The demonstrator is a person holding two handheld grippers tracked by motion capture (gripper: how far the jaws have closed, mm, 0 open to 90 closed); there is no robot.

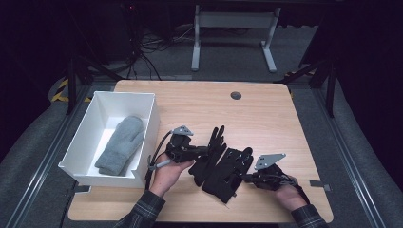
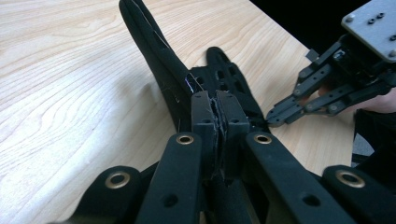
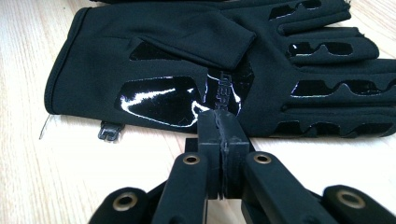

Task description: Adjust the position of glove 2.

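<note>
My left tongs (image 2: 218,109) are clamped on one black glove (image 2: 161,60), lifting its cuff edge off the worktop (image 1: 266,109) just right of the white bin (image 1: 142,102), probably bound there beside the grey mitten (image 1: 121,145). My right tongs (image 3: 220,128), pinched together and empty, rest at the second glove (image 3: 196,60), farther right of the bin.

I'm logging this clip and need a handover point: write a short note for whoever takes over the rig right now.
Left gripper: shut on the black glove, one end lifted off the table.
Right gripper: fingers shut at the edge of the second black glove, which lies flat; whether it pinches the fabric I can't tell.
Done: a grey mitten already lies in the white box at the left.
Left, probably: move both black gloves into the box.
</note>
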